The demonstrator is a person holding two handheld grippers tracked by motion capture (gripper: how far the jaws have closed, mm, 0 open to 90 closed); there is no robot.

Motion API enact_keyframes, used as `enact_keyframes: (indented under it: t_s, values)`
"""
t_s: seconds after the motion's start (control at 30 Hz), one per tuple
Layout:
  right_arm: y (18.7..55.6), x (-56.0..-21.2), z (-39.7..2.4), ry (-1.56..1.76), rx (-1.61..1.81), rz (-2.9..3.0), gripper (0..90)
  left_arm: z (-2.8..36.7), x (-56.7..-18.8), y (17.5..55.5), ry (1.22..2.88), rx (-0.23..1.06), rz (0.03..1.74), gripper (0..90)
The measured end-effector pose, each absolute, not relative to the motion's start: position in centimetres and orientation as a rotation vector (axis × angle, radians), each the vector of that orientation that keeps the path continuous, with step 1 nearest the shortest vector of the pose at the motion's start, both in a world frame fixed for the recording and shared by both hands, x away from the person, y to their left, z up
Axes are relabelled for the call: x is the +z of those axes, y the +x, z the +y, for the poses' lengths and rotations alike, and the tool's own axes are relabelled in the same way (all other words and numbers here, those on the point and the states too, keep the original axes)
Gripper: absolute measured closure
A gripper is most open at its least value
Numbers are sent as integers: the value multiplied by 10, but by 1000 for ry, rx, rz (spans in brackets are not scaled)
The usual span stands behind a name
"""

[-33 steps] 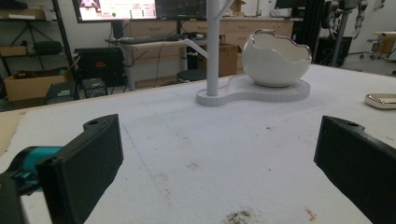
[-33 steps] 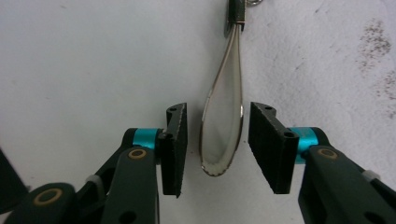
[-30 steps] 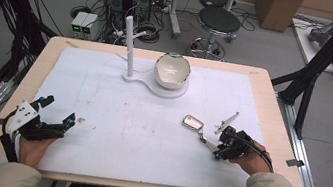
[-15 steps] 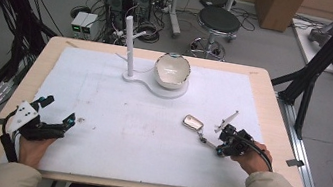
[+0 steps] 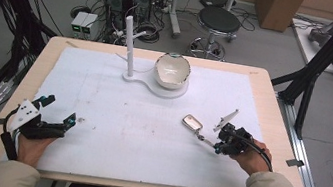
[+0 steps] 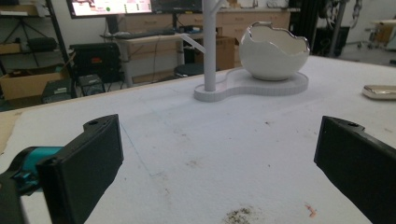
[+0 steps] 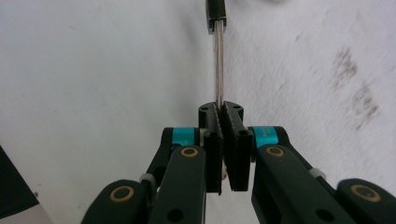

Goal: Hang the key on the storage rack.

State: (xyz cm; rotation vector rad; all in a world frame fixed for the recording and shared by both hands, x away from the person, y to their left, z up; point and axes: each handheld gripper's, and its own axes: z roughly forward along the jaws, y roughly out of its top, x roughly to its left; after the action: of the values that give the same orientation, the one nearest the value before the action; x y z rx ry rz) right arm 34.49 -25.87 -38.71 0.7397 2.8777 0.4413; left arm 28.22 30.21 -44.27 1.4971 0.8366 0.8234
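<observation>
Grab step done: your right gripper pinches spoon handle, bowl end on mat near table's right. Left gripper spread, idle. Next: lift level toward bowl.

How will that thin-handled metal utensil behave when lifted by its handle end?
Probably stiff: the utensil has a straight metal stem. Its head lies far from the right tool, so it may pivot or droop. The smooth stem could slip.

A white eggshell-shaped bowl with a perhaps silver rim sits on a stained white mat.
</observation>
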Motion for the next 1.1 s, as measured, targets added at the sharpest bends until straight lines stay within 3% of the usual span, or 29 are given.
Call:
enact_keyframes:
  t_s: [0.33, 0.73, 1.1]
  values:
    - [342, -366, -233, 556, 633, 2876, 875, 287, -385, 305, 1580, 704, 688, 17]
    - [339, -351, -184, 280, 778, 2873, 875, 236, -330, 325, 1725, 533, 437, 17]
    - [344, -321, -146, 96, 926, 2867, 875, 185, -308, 338, 1844, 372, 293, 17]
